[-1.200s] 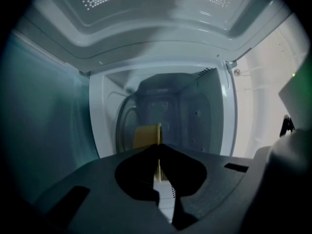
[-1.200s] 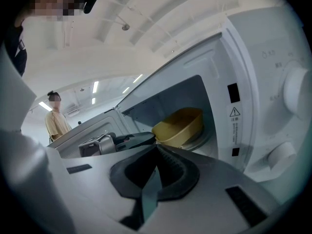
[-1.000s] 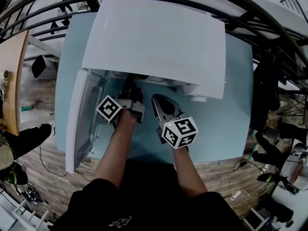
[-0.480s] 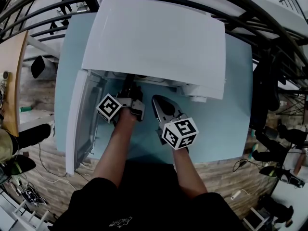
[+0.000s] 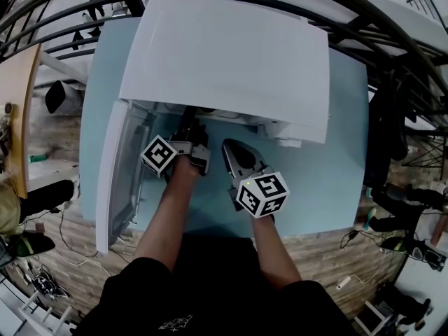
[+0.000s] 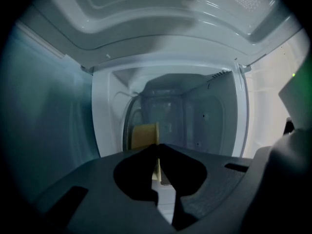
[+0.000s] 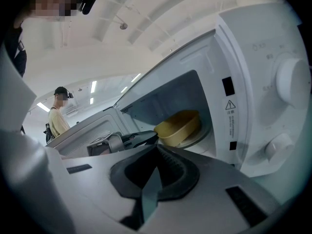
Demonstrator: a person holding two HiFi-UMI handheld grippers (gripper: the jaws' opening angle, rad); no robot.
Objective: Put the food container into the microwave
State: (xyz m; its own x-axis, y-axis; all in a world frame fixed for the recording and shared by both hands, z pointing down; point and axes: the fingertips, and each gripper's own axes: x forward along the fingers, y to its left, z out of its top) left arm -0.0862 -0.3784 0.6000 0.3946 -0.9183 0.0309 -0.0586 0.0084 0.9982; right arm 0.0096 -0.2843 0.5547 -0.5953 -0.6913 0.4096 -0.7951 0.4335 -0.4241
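A white microwave (image 5: 224, 54) stands on a light blue table (image 5: 329, 166), its door (image 5: 115, 173) swung open to the left. In the right gripper view a yellow food container (image 7: 179, 126) rests on the turntable inside the cavity. My left gripper (image 5: 192, 126) reaches into the opening, with its tips hidden under the microwave's top edge. In the left gripper view the left gripper (image 6: 158, 147) is shut on the thin rim of the container (image 6: 144, 135), seen edge-on. My right gripper (image 5: 229, 147) hovers in front of the opening, beside the left one. It is shut and holds nothing (image 7: 157, 148).
The microwave's control panel with two knobs (image 7: 292, 84) is right of the cavity. A person (image 7: 58, 116) stands in the background. A wooden table (image 5: 17, 110) lies at the left, black metal frames surround the table, and cables lie on the floor.
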